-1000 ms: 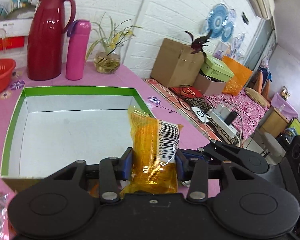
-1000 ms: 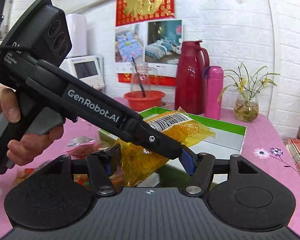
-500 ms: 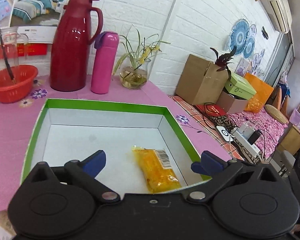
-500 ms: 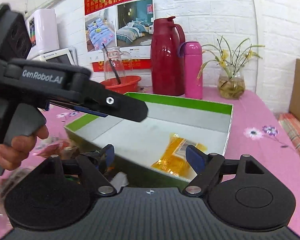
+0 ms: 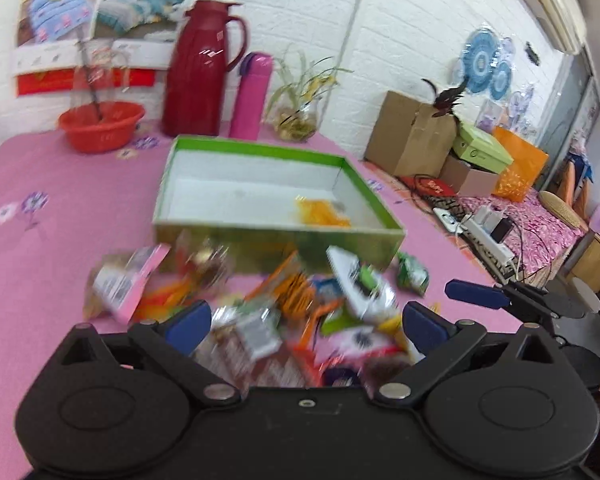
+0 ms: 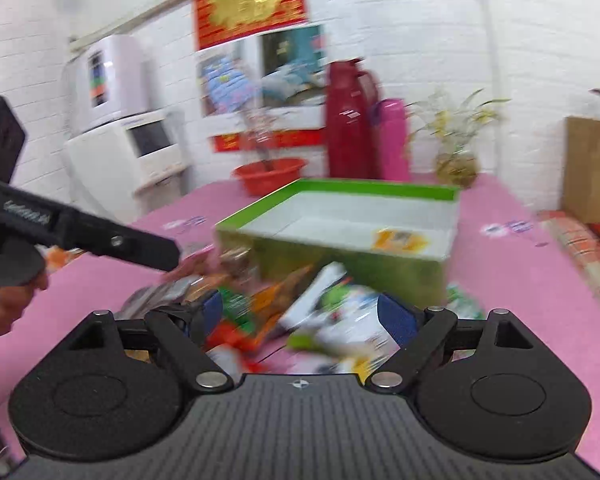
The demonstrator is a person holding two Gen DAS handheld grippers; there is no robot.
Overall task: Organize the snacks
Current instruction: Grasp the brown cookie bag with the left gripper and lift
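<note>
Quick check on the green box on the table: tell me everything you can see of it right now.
The green box is a shallow, open, lidless rectangular tray, seemingly cardboard, with green rim and outer walls and a white inside. It sits flat on the pink tablecloth. One yellow snack packet lies flat on its floor near the right wall; the rest of the floor is bare. A blurred pile of snack packets crowds its near wall; whether they touch it is unclear. Neither gripper touches it.

Box (image 5: 260, 236) open on top; snack heap (image 5: 300, 312) blocks near wall.
</note>
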